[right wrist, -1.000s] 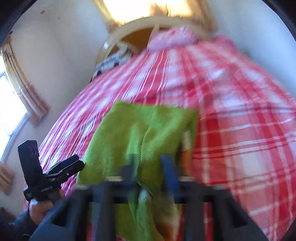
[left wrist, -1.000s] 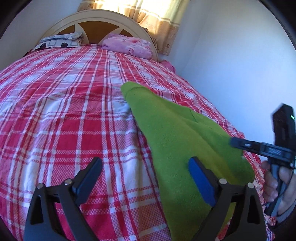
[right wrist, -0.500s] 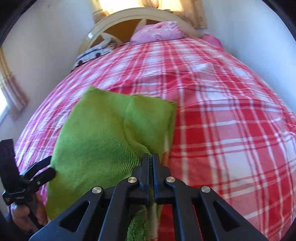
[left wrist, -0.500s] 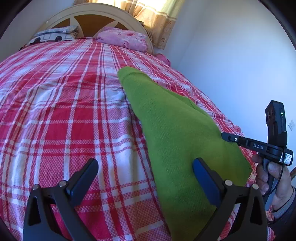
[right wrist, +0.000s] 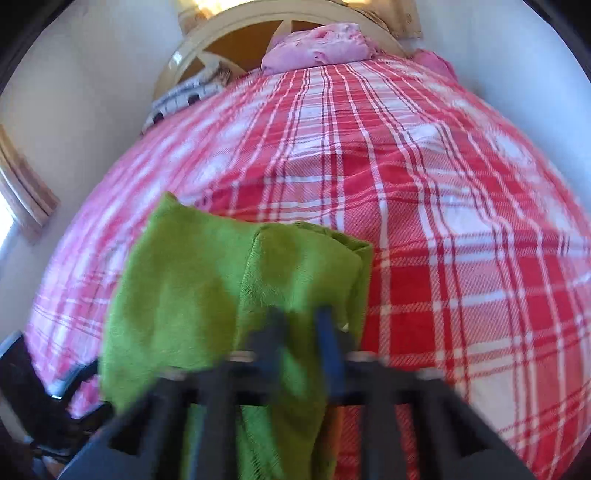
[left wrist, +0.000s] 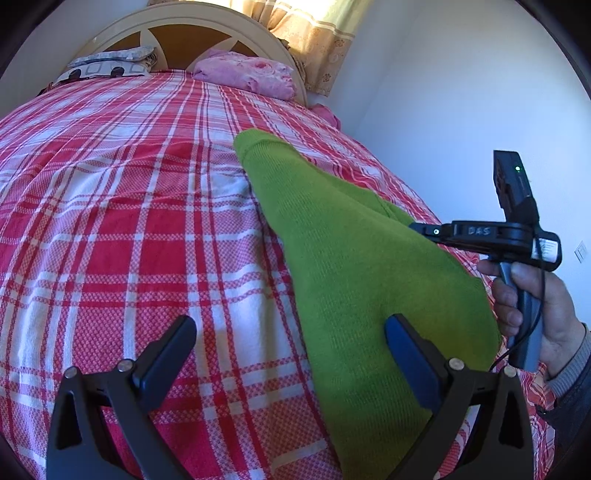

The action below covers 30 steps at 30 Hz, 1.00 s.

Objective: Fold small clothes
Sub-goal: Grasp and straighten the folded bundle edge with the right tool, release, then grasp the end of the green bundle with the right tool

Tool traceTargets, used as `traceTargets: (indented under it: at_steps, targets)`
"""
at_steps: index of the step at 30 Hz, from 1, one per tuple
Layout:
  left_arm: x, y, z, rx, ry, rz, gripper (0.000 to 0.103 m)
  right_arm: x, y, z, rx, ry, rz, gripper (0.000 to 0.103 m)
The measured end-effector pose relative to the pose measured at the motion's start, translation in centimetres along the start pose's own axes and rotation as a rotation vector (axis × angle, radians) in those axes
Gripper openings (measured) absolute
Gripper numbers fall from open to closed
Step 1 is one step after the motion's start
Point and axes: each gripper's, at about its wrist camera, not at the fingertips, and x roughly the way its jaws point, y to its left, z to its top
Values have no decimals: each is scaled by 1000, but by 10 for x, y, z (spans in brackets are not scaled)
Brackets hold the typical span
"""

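A green knit garment (left wrist: 351, 258) lies lengthwise on the red plaid bed, near its right side. My left gripper (left wrist: 290, 323) hovers open above its near end, one finger over the cloth, the other over the bedspread, holding nothing. My right gripper (right wrist: 300, 325) has a bunched fold of the garment (right wrist: 177, 295) between its fingers and lifts that flap; its jaws are opening slightly and the picture is blurred. In the left wrist view the right gripper (left wrist: 421, 228) meets the garment's right edge, held by a hand (left wrist: 532, 295).
The plaid bedspread (left wrist: 129, 229) covers the whole bed. A pink pillow (left wrist: 251, 74) and a patterned pillow (left wrist: 107, 64) lie by the cream headboard (left wrist: 177, 22). A white wall (left wrist: 461, 110) runs along the bed's right side; a curtain (left wrist: 317, 40) hangs behind.
The right gripper closed on the garment's edge, then moved farther up the bed with the fold, blurring its view. The left gripper stays wide open and hardly moved.
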Motion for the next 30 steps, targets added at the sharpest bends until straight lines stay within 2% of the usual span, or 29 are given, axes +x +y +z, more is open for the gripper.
traceTargets:
  at_steps: [7,11,14,16,20,21,22,23,24,27,28,30]
  targets:
    - [1,0,1,3,10,-10,103,6,-11,5,-30,-26,-147,4]
    - [2,-1,1,1,9,-13,103,8,-9,9,-57,-42,-186,2]
    - [1,1,1,-5,8,-13,103,24,-22,6,-35,11,-219,0]
    - [1,1,1,-11,11,-20,103,31,-35,-6,-9,46,-202,0]
    - [1,1,1,-11,9,-18,103,1,-49,-20,49,-37,-119,2]
    - [1,2,1,-12,9,-19,103,-10,-51,-24,61,-59,-98,8]
    - [1,2,1,-12,9,-19,103,-18,-51,-26,67,-75,-85,35]
    - [1,2,1,-12,9,-19,103,-30,-51,-28,78,-94,-60,73]
    - [1,2,1,-14,9,-20,103,-44,-49,-31,90,-126,-27,82]
    - [0,1,1,-13,4,-20,103,-85,-26,-40,54,-242,28,82]
    - [-1,1,1,-11,0,-22,103,-95,-14,-46,29,-264,75,82]
    - [-3,0,0,-11,-7,-31,103,-101,10,-58,-27,-248,166,82]
